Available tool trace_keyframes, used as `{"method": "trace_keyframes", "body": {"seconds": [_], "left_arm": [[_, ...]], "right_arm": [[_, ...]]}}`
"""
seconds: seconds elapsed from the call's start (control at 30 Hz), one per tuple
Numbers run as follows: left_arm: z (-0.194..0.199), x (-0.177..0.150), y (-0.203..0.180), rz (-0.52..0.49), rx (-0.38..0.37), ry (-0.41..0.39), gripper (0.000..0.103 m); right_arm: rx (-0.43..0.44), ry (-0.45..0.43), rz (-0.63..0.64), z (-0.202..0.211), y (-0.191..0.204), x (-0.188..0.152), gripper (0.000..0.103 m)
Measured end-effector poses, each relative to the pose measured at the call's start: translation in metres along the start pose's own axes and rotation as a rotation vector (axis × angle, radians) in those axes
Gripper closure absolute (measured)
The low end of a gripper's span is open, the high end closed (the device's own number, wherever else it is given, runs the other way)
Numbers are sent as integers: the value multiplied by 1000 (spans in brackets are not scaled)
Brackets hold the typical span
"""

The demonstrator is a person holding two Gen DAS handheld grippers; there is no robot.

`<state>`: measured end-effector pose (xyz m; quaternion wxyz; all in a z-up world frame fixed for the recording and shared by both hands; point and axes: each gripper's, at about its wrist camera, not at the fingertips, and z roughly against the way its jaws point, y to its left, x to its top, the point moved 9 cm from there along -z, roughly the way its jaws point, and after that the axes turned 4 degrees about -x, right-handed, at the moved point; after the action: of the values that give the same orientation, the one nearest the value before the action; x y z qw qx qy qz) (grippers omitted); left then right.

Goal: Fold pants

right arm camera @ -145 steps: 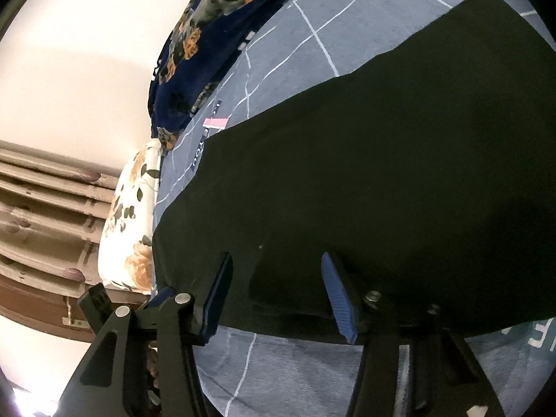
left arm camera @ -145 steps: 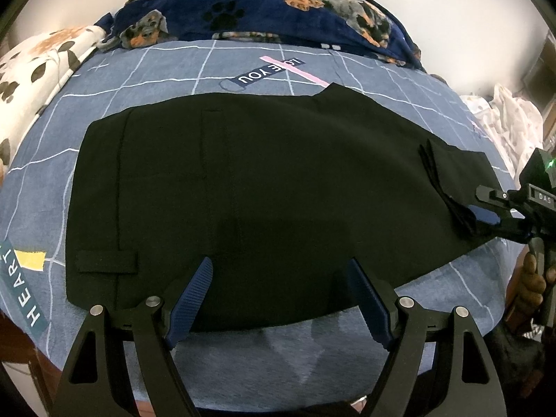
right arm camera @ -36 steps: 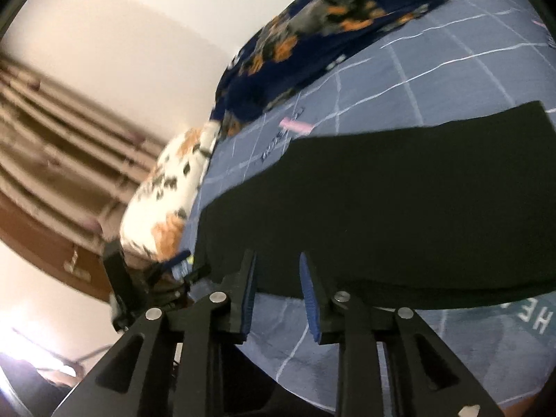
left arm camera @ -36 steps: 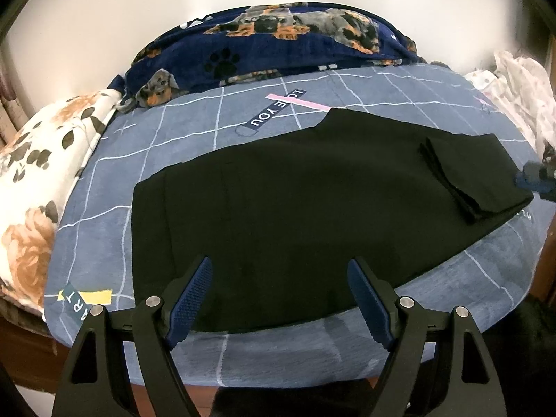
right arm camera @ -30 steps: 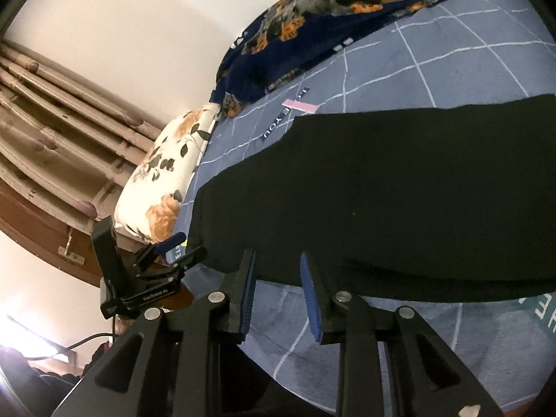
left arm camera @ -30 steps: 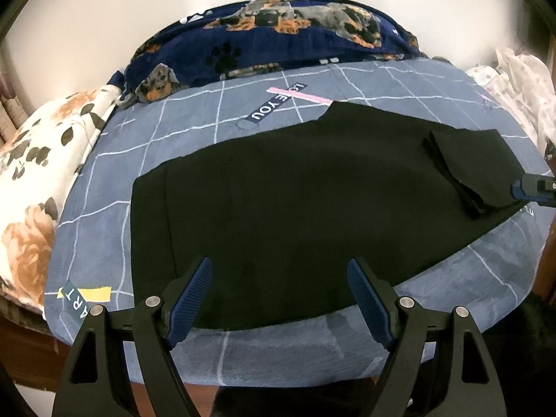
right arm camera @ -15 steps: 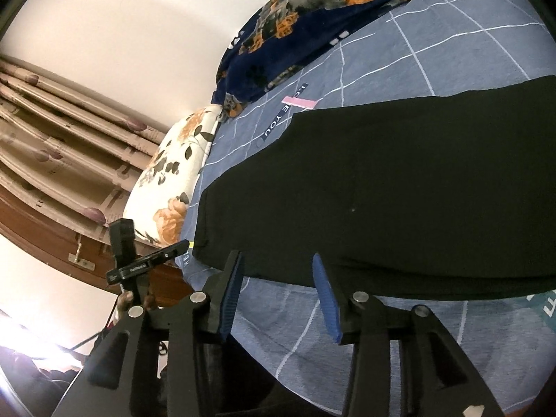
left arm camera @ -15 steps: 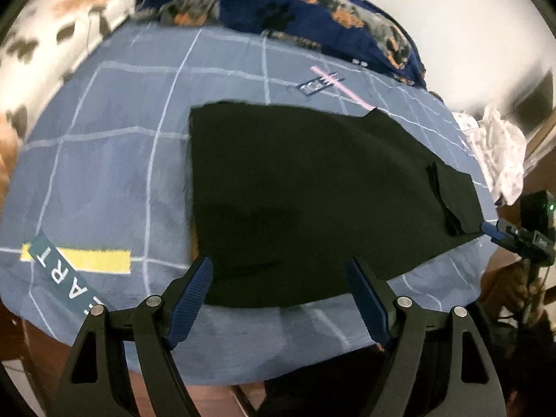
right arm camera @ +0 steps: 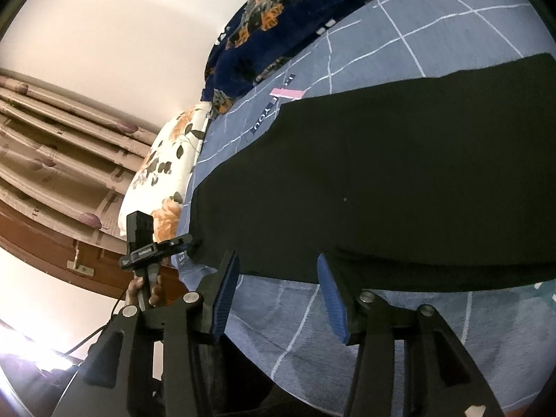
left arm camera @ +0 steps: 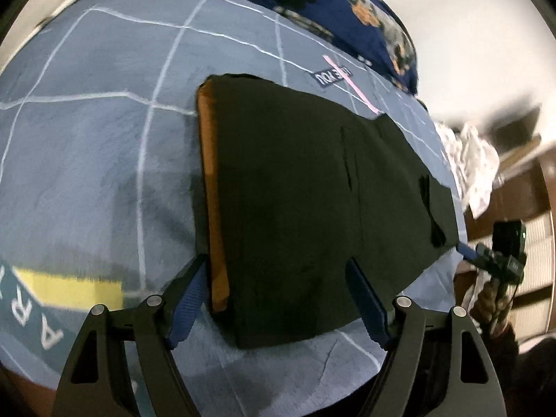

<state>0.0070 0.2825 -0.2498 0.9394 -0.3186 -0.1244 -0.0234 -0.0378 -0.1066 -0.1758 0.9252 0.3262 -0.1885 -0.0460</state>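
Blue pads line both grippers, and both stand with jaws wide apart, gripping nothing. The left gripper (left arm camera: 278,295) straddles the near corner of the pants (left arm camera: 305,187) at the waistband end; its left pad sits just beside the brown inner band (left arm camera: 212,208) that shows along that end. Whether the pads touch the cloth cannot be told. The right gripper (right arm camera: 278,293) hovers at the near edge of the pants (right arm camera: 399,180), its tips over the hem line, with bare sheet showing between them.

The pants are black and lie flat on the bed (left arm camera: 87,146), close to its near edge. Their long axis runs along that edge: waistband toward the pillow (right arm camera: 163,170) end, legs stretching away toward the far end, where a small folded-over flap (left arm camera: 431,208) lies near the right gripper (left arm camera: 493,260) seen from the left view. From the right view, the left gripper (right arm camera: 156,243) appears at the waistband corner, held by a hand (right arm camera: 146,288).

A blue sheet with white grid lines covers the bed. A dark blue blanket (right arm camera: 278,17) with a dog print is bunched along the far edge. White cloth (left arm camera: 469,160) lies heaped past the legs' end. Striped curtains (right arm camera: 52,146) hang beyond the pillow.
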Motion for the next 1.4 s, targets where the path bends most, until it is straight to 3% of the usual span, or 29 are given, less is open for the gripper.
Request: {"method": "trace_keyframes", "body": {"seconds": [0.07,0.13,0.3,0.47,0.57,0.6,0.7,0.77,0.83,0.87,1.0,1.03,1.07,1.1,1.13,1.17,1.23,1.4], "left_arm": [[2,3,0,40,-64,15,25],[11,9,-14,54,-177,-4,25],[2,7,-21,-21,-128,48,25],[12,12,-28,16,-242,-4,25],[-7,7,-16,33,-161,61,26],[-7,7,-18,34,-169,50,26],[12,15,-35,94,-332,-35,26],[13,17,-36,108,-380,-66,26],[-5,8,-20,120,-248,8,27],[-7,7,-18,117,-236,11,26],[12,15,-34,144,-328,-60,26],[13,16,-36,137,-324,-65,26],[10,15,-37,107,-273,-57,26],[4,13,-36,77,-209,-42,33],[-1,11,-34,56,-152,-28,52],[-5,10,-30,45,-105,-23,61],[-3,9,-29,53,-96,-50,68],[13,14,-56,34,-76,-135,73]], "right_arm": [[2,4,-4,-2,0,0,56],[-1,7,-1,-3,0,-1,55],[-4,10,-22,-7,-4,-2,50],[-9,20,-22,-10,-4,-3,49],[-5,23,-30,-12,-4,-2,48],[-6,30,-37,-13,-5,-3,48],[-13,39,-33,-16,-5,-5,48],[-16,39,-28,-16,-4,-5,47],[-14,37,-32,-16,-5,-4,46],[-15,39,-37,-16,-5,-4,46],[-16,38,-35,-16,-5,-3,46],[-16,38,-34,-16,-4,-3,46],[-14,38,-34,-17,-4,-3,46],[-12,39,-34,-17,-4,-4,46],[-14,41,-33,-17,-3,-4,46],[-16,43,-32,-18,-3,-4,46],[-16,42,-29,-17,-3,-5,46],[-14,34,-25,-17,-1,-2,46]]}}
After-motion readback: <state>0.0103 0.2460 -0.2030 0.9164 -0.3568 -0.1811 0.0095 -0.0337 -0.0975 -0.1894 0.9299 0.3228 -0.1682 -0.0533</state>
